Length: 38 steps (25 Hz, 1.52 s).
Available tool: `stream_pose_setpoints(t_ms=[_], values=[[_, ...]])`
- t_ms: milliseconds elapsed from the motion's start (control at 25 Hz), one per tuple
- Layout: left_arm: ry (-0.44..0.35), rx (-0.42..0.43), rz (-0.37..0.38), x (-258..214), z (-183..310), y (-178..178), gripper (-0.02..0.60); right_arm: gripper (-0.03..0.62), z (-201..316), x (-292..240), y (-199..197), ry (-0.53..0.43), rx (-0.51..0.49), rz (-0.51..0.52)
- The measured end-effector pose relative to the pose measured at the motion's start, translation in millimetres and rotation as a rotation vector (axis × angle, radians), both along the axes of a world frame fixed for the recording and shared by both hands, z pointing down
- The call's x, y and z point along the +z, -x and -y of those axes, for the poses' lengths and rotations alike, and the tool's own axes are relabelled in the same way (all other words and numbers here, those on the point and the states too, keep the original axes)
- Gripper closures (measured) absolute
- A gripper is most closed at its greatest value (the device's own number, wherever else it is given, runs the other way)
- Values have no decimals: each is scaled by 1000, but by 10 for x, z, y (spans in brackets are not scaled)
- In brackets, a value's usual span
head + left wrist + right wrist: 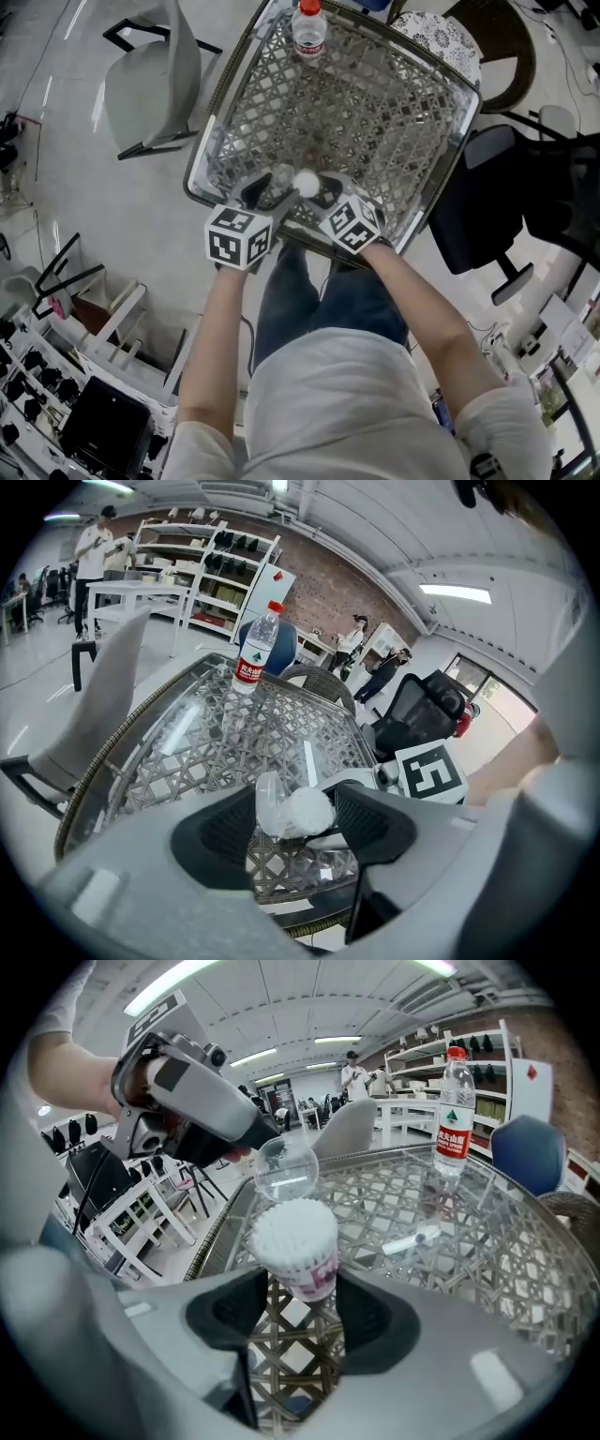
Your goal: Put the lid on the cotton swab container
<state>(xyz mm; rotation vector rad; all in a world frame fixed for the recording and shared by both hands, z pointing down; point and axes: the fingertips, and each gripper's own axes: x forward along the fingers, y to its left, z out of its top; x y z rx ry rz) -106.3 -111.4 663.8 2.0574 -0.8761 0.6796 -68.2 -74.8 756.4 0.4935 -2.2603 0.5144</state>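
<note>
The cotton swab container (pixel 298 1241), a small pink-labelled tub packed with white swabs, stands upright between my right gripper's (pixel 295 1283) pads, which are shut on it. Its clear round lid (pixel 284 1171) tilts against the far side of the swab heads, at my left gripper's finger (pixel 246 1136). In the left gripper view the lid (pixel 269 803) leans on the swabs (pixel 309 810) between the wide-spread jaws of my left gripper (pixel 295 819), which do not clamp it. In the head view both grippers meet over the table's near edge, left (pixel 276 187) and right (pixel 313 192), around the container (pixel 306 182).
The glass-topped wicker table (pixel 375 103) carries a water bottle (pixel 308 30) at its far side and a small white tube (pixel 412 1238). A grey chair (pixel 155 80) stands to the left and a black office chair (pixel 478 202) to the right. People stand far off by the shelves.
</note>
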Motion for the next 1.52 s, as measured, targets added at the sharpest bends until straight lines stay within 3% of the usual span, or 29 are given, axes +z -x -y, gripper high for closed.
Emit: stream_pose_setpoints(t_ms=[320, 720, 1040, 1280, 1520], values=[[-5, 74, -39, -107, -149, -216, 329, 376, 9, 13, -5, -10, 27, 2], [45, 139, -27, 59, -279, -466, 335, 376, 2, -5, -26, 6, 57, 31], [71, 131, 6, 201, -291, -492, 411, 376, -34, -32, -66, 29, 62, 78], [85, 95, 61, 299, -233, -400, 541, 376, -35, -18, -130, 35, 72, 77], [81, 117, 129, 347, -225, -400, 574, 376, -40, 12, -144, 41, 71, 78]])
